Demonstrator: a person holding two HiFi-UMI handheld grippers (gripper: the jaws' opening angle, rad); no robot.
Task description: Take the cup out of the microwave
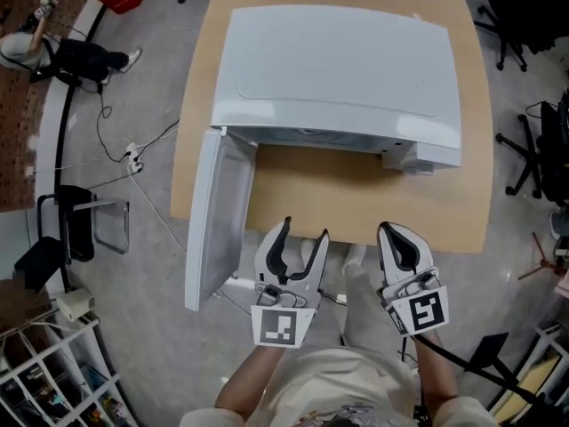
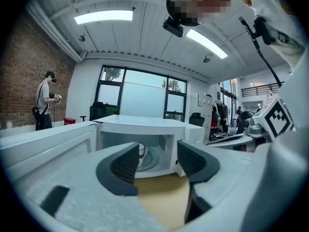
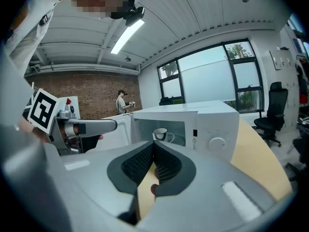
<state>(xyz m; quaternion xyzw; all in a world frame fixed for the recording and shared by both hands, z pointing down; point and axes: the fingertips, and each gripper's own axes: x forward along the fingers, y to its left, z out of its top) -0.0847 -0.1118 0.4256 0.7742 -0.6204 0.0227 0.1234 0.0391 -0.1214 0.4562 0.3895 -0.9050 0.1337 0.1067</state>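
A white microwave [image 1: 338,69] stands on a wooden table [image 1: 311,189] with its door [image 1: 213,221] swung open to the left. Inside, on the turntable, sits a white cup [image 3: 161,134]; in the left gripper view the cup [image 2: 141,150] peeks out from behind the left jaw. It is hidden in the head view. My left gripper [image 1: 305,231] hovers at the table's near edge before the cavity, open with nothing between its jaws. My right gripper [image 1: 388,232] is beside it on the right, shut and empty, pads pressed together.
Black office chairs [image 1: 520,25] stand right of the table. Cables [image 1: 133,154] and a black-framed chair [image 1: 84,225] lie on the floor at left, a shelf [image 1: 53,381] at lower left. A person [image 2: 45,108] stands by the brick wall.
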